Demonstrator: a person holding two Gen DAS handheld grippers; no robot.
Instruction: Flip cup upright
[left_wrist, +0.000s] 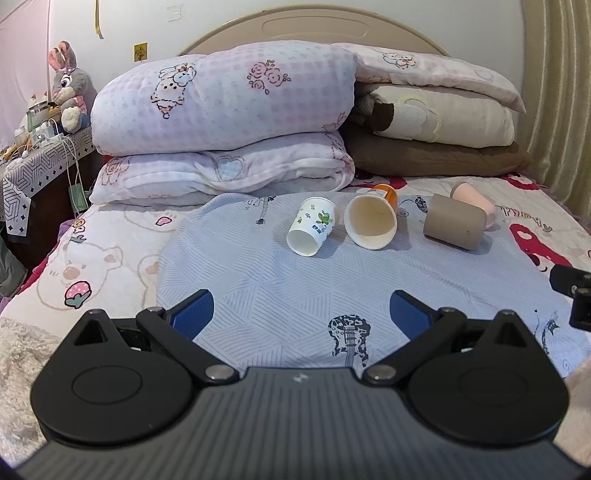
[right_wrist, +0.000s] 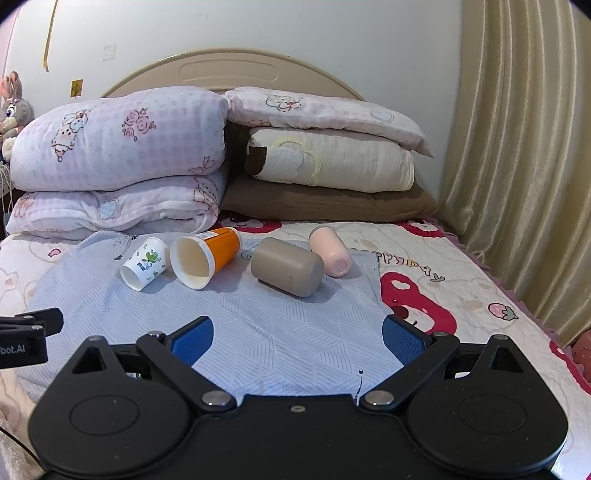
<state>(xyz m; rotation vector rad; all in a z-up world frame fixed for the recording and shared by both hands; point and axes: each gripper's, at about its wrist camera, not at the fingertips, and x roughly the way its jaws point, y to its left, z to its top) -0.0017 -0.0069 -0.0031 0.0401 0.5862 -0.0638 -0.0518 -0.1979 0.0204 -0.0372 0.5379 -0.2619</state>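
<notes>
Both jaws stand apart and empty. Ahead of them four cups lie tipped on the bed: white cup (left_wrist: 312, 230), orange cup (left_wrist: 371, 221), taupe cup (right_wrist: 286, 271), pink cup (right_wrist: 330, 251). I fear a paper wall crushing, or a neighbour rolling on soft bedding.

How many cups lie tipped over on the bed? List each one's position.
4, in a row on the blue cloth: white floral paper cup leftmost, orange cup, taupe cup, pink cup rightmost, touching the taupe one. None seems hidden.
</notes>
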